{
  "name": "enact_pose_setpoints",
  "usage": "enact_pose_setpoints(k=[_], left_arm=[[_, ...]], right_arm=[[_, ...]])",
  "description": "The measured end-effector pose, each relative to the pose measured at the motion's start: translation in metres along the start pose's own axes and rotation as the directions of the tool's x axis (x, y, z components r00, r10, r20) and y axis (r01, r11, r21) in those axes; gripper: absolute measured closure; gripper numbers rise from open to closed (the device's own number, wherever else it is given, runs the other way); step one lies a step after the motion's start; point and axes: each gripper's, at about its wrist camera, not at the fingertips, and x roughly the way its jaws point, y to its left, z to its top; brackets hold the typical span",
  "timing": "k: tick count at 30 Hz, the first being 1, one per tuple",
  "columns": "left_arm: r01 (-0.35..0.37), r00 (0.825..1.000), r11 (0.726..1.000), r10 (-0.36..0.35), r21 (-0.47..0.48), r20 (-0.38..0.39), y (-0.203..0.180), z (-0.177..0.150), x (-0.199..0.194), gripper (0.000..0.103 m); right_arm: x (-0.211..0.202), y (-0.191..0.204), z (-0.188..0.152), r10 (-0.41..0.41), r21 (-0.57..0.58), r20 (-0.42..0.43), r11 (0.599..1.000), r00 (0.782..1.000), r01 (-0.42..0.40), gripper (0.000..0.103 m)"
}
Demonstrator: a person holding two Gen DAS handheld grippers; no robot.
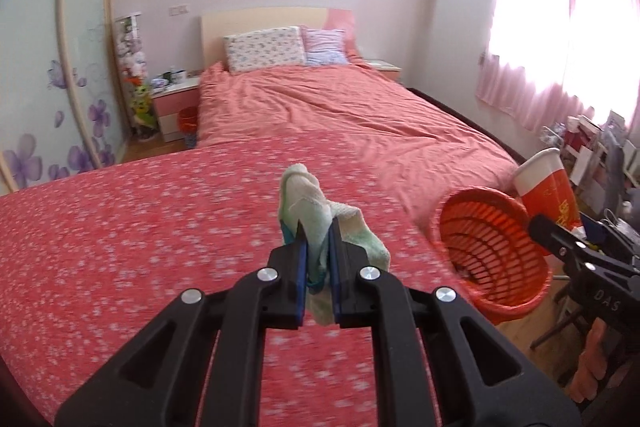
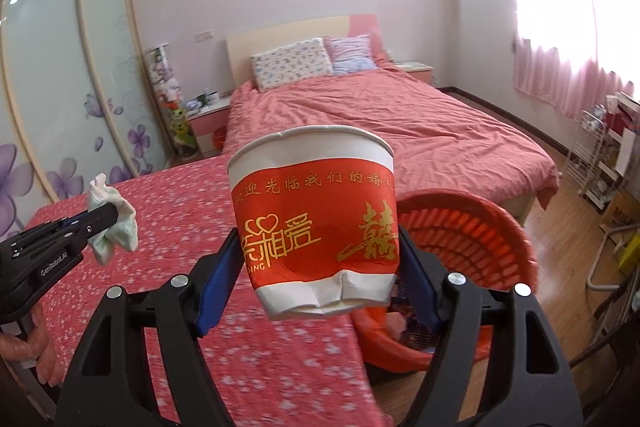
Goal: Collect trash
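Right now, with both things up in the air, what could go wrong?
The paper cup is already crumpled at the bottom, so it might slip from the right gripper and land on the flowered cloth instead of the orange basket. The tissue hangs loosely from the left gripper and is not above the basket, so it could fall short too.

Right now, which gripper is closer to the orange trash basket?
Right. The right gripper, holding the paper cup, is beside the basket; the left gripper, clamping the crumpled tissue, is over the flowered cover, further off.
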Motion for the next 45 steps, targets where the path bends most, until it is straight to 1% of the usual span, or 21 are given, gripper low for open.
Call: enact_pose_setpoints(k=[7, 12, 15, 18, 20, 23, 24, 25, 26, 28, 32, 34, 35, 37, 41, 44, 45], left_arm=[[0.119, 0.993, 0.992, -0.118, 0.034, -0.024, -0.063, 0.004, 0.026, 0.092], [0.205, 0.978, 0.976, -0.202, 0.07, -0.046, -0.115, 0.005, 0.05, 0.092], [0.247, 0.968, 0.965, -0.241, 0.085, -0.072, -0.142, 0.005, 0.067, 0.092], [0.274, 0.959, 0.957, -0.265, 0.098, -0.099, -0.163, 0.005, 0.084, 0.092], [0.281, 0.956, 0.953, -0.268, 0.111, -0.115, -0.178, 0.004, 0.097, 0.09], [0.276, 0.955, 0.956, -0.26, 0.104, -0.142, -0.188, 0.006, 0.118, 0.079], [0.276, 0.954, 0.956, -0.26, 0.099, -0.152, -0.189, 0.007, 0.124, 0.07], [0.271, 0.954, 0.958, -0.254, 0.096, -0.161, -0.188, 0.006, 0.13, 0.065], [0.266, 0.954, 0.959, -0.248, 0.095, -0.169, -0.188, 0.005, 0.135, 0.064], [0.26, 0.955, 0.961, -0.24, 0.097, -0.176, -0.185, 0.002, 0.14, 0.058], [0.205, 0.968, 0.972, -0.184, 0.112, -0.173, -0.17, -0.003, 0.139, 0.057], [0.188, 0.972, 0.976, -0.169, 0.111, -0.163, -0.162, -0.005, 0.133, 0.055], [0.175, 0.976, 0.978, -0.157, 0.111, -0.152, -0.155, -0.007, 0.126, 0.053], [0.145, 0.983, 0.983, -0.131, 0.114, -0.126, -0.144, -0.01, 0.111, 0.047], [0.096, 0.994, 0.99, -0.089, 0.107, -0.069, -0.116, -0.02, 0.067, 0.039], [0.068, 0.998, 0.994, -0.067, 0.085, -0.016, -0.094, -0.029, 0.029, 0.031], [0.057, 0.998, 0.995, -0.057, 0.077, 0.001, -0.088, -0.033, 0.017, 0.025]], right_arm=[[0.008, -0.043, -0.005, -0.072, 0.051, -0.025, 0.996, 0.997, 0.073, 0.03], [0.019, -0.072, -0.008, -0.096, 0.096, -0.05, 0.99, 0.994, 0.1, 0.03], [0.023, -0.088, -0.008, -0.101, 0.128, -0.057, 0.986, 0.993, 0.108, 0.03], [0.03, -0.102, -0.006, -0.092, 0.166, -0.065, 0.981, 0.994, 0.102, 0.03], [0.038, -0.111, -0.003, -0.082, 0.187, -0.073, 0.978, 0.994, 0.095, 0.029], [0.048, -0.125, -0.001, -0.05, 0.225, -0.08, 0.972, 0.996, 0.067, 0.028], [0.052, -0.128, 0.0, -0.043, 0.239, -0.085, 0.969, 0.995, 0.062, 0.027], [0.054, -0.132, -0.001, -0.036, 0.25, -0.089, 0.966, 0.995, 0.057, 0.022], [0.055, -0.136, 0.0, -0.032, 0.258, -0.088, 0.965, 0.996, 0.054, 0.019], [0.054, -0.138, -0.001, -0.03, 0.269, -0.09, 0.962, 0.996, 0.053, 0.019], [0.046, -0.138, -0.008, -0.056, 0.264, -0.089, 0.961, 0.994, 0.078, 0.018], [0.035, -0.128, -0.011, -0.092, 0.23, -0.079, 0.967, 0.993, 0.108, 0.017], [0.031, -0.126, -0.011, -0.106, 0.216, -0.072, 0.969, 0.992, 0.119, 0.015], [0.018, -0.117, -0.012, -0.133, 0.187, -0.045, 0.972, 0.99, 0.139, 0.012], [-0.018, -0.1, -0.016, -0.194, 0.134, 0.036, 0.973, 0.98, 0.187, 0.006], [-0.043, -0.083, -0.019, -0.252, 0.1, 0.087, 0.965, 0.964, 0.243, 0.003], [-0.052, -0.076, -0.021, -0.27, 0.086, 0.106, 0.961, 0.957, 0.262, 0.002]])
